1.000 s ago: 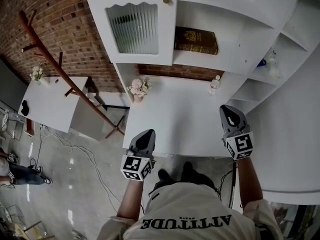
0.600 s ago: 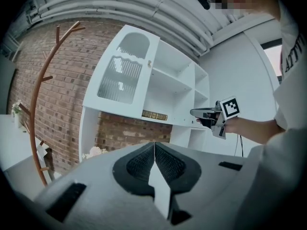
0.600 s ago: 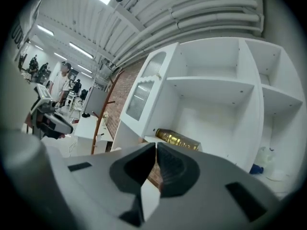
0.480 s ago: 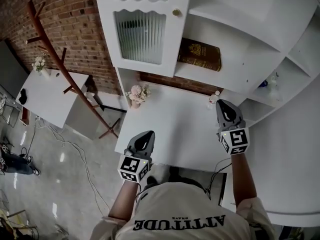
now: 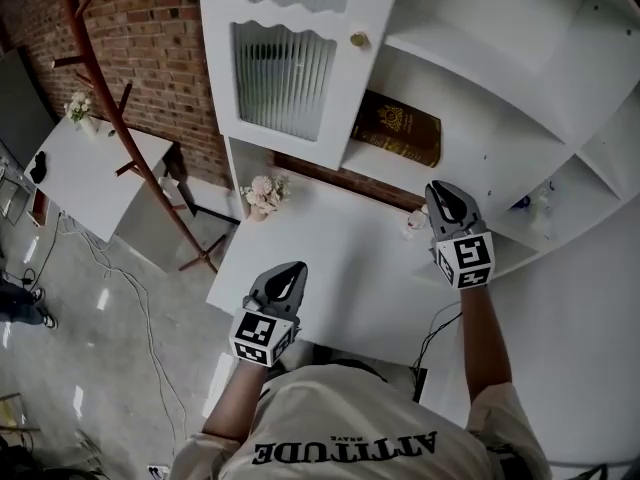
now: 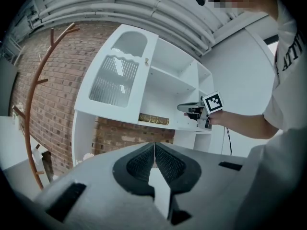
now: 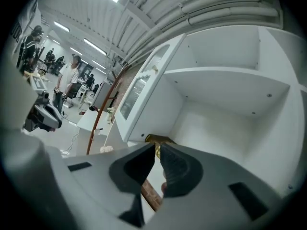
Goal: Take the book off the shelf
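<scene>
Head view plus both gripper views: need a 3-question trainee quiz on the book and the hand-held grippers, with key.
1. True or false: the book stands upright on the shelf.
2. Pick one. The right hand-held gripper is:
A. shut on the book
B. shut, empty, short of the book
C. wide open
3. Short answer: how do the jaws of the left hand-held gripper stand, and is anything between them?

Key
1. False: it lies flat.
2. B
3. Together, with nothing between them.
</scene>
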A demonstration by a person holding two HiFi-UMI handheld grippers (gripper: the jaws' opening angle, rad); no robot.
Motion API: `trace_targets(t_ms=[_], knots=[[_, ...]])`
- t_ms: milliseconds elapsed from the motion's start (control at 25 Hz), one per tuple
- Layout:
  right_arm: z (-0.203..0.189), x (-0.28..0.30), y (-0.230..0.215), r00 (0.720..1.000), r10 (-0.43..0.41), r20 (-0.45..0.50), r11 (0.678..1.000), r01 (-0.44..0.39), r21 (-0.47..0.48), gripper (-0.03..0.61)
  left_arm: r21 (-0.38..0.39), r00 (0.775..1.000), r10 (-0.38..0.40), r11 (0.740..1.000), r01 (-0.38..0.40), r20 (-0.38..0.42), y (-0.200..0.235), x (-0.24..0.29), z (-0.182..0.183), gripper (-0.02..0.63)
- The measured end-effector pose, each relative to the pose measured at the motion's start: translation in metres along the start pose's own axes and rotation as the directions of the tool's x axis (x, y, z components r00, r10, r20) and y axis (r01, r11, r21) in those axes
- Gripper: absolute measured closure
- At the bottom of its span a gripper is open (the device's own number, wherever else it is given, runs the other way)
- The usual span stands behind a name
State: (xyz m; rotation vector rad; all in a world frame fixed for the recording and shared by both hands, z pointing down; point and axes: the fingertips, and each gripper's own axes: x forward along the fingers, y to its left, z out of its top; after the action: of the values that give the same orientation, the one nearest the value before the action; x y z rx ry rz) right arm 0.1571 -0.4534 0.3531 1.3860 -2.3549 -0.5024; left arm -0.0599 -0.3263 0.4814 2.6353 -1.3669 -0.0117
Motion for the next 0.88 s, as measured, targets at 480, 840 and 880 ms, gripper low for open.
trace_targets(t_ms=[480,840,880], knots=[[-0.014,0.075,-0.016,0.981,0.131,-0.141,0.974,-0.154,-0.166,0.495,0.041,1.0,-0.014,0.999,0.014,-0.002,-0.006,0.045,0.012,0.588],[-0.029,0.13,-0.016,0.931,0.202,-0.303,0.893,-0.302,-0.332,0.422,0.037,1.0,-0.007,0.999,0.007,-0.003,-0.008,0.063,0.014,0.588],[-0.032,0.135,-0.015,0.921,0.213,-0.327,0.88,-0.326,-0.346,0.411,0.038,1.0,-0.007,0.999,0.007,-0.002,-0.008,0.064,0.014,0.588]])
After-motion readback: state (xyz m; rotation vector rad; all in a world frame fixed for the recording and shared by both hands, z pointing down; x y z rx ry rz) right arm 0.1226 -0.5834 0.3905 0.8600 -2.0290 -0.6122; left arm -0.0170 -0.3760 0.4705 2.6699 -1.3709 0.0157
